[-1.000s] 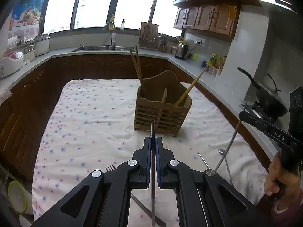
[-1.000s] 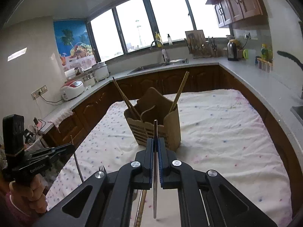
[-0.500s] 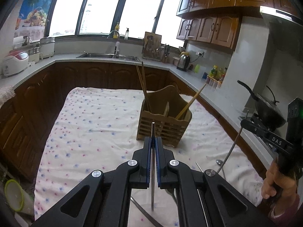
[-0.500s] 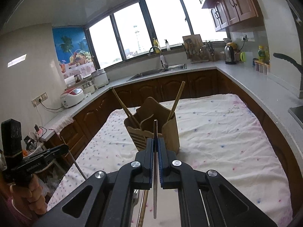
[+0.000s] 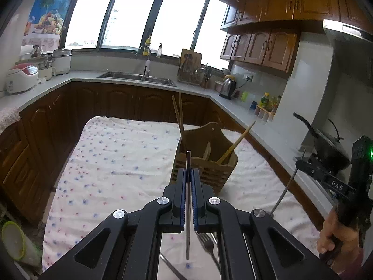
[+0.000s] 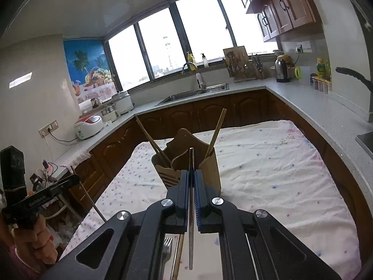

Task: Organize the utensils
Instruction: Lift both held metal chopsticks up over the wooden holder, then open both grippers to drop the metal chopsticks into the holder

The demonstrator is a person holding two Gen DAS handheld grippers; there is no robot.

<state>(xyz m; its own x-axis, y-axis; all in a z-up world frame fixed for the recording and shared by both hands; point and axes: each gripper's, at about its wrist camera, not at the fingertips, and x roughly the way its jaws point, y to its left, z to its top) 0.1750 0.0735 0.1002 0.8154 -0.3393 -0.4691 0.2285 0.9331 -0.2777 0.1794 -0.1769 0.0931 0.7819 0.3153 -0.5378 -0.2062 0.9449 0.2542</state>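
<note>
My left gripper (image 5: 188, 171) is shut on a thin metal stick (image 5: 188, 233) that runs straight between its pads. Just beyond its tips, on the flowered cloth, stands the wooden utensil holder (image 5: 207, 175) with wooden chopsticks (image 5: 179, 114) leaning out. My right gripper (image 6: 191, 172) is likewise shut on a metal stick (image 6: 191, 245), with the same holder (image 6: 186, 149) right behind its tips. Each gripper shows in the other's view: the right gripper (image 5: 300, 163) at the right edge, the left gripper (image 6: 74, 179) at the left edge, each in a person's hand.
A fork (image 5: 207, 245) and another utensil lie on the cloth under the left gripper. Under the right gripper I see the fork (image 6: 166, 247) and a wooden chopstick (image 6: 178, 254). Counters ring the table (image 6: 279, 163); a wok (image 5: 326, 144) sits at the right.
The left gripper has tipped upward a little, so the holder sits lower in its view. Both grippers still hold their metal sticks.
</note>
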